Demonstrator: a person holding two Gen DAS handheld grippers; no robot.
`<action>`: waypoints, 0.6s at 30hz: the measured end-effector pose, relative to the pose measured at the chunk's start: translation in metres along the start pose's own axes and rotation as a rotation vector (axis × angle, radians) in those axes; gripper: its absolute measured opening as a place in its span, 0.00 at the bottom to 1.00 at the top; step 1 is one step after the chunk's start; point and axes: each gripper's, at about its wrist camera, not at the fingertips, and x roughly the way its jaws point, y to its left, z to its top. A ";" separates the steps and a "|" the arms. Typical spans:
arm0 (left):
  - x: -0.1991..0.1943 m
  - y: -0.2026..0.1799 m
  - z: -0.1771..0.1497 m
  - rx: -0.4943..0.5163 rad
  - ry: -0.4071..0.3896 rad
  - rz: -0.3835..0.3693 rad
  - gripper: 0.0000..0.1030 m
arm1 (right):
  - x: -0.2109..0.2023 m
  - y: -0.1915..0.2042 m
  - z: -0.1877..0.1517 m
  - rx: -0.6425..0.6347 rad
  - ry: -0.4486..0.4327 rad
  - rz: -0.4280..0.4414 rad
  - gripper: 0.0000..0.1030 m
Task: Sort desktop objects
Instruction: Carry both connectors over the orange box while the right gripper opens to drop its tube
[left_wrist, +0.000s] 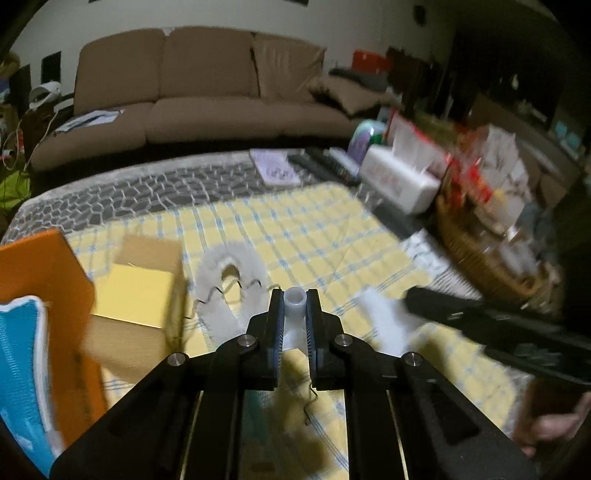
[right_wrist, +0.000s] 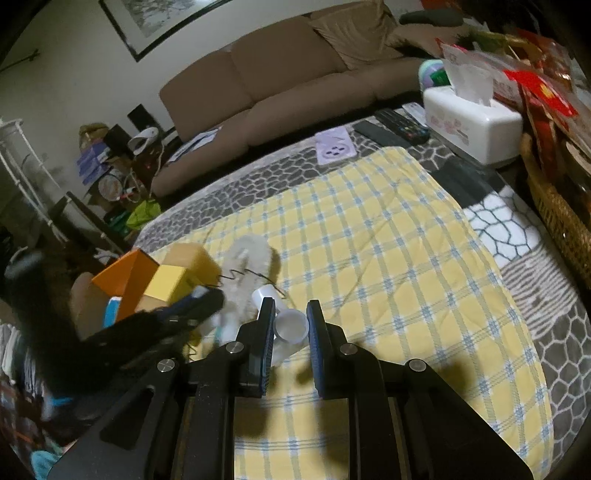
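In the left wrist view my left gripper (left_wrist: 294, 301) is shut on a small white plastic tube (left_wrist: 294, 298), its round mouth showing between the blue pads, above the yellow checked cloth (left_wrist: 314, 229). In the right wrist view my right gripper (right_wrist: 290, 314) is shut on a small white bottle (right_wrist: 290, 325) whose open mouth faces the camera. The left gripper (right_wrist: 210, 299) shows as a blurred black shape at the left of that view. A fluffy white piece with a wire spring (left_wrist: 229, 284) lies just beyond both grippers. An orange box (left_wrist: 40, 280) holding a blue item stands at the left.
A yellow and tan box (left_wrist: 136, 295) sits beside the orange box. At the back right are a white tissue box (right_wrist: 469, 114), remote controls (right_wrist: 399, 125) and a purple card (right_wrist: 334, 147). A wicker basket (right_wrist: 557, 214) lines the right edge. A brown sofa stands behind the table.
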 end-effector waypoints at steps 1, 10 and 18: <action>-0.013 0.003 0.003 -0.009 -0.018 -0.008 0.10 | -0.001 0.004 0.001 -0.002 -0.003 0.007 0.16; -0.103 0.042 0.008 -0.038 -0.093 0.037 0.10 | 0.002 0.070 0.001 -0.099 -0.002 0.091 0.16; -0.143 0.104 -0.022 -0.119 -0.073 0.103 0.10 | 0.019 0.148 -0.012 -0.217 0.040 0.177 0.16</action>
